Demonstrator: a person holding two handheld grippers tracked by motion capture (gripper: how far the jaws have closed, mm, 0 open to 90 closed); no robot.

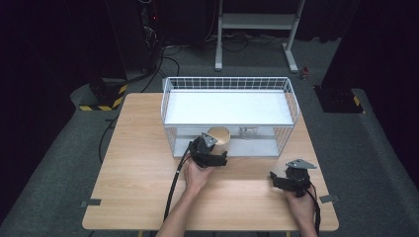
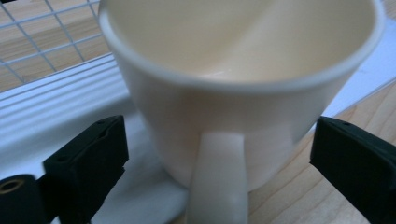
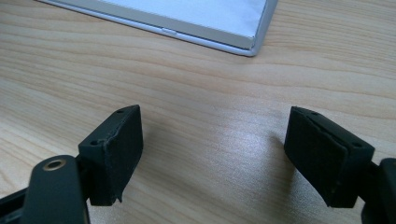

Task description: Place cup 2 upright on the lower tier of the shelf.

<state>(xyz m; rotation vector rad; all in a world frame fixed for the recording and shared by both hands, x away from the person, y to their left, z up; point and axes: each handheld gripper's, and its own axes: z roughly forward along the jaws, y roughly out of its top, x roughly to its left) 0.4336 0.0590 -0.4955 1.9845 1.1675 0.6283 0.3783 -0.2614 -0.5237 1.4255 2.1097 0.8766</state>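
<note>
Left gripper [image 1: 213,157]: high view, at the front edge of the wire basket [image 1: 291,94], jaws toward the cream cup [image 1: 219,134].
Right gripper [image 1: 285,180]: high view, resting on the wooden table [image 1: 138,163], well apart from the cup.
Left gripper view: jaws spread wide, either side of the cup [image 2: 243,88], pads clear of its wall; handle faces the camera.
Right gripper view: jaws wide apart, bare table [image 3: 196,84] between them.

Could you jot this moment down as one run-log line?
left tongs: open around cream mug, not gripping | right tongs: open, over table | mug: at rack front
</note>
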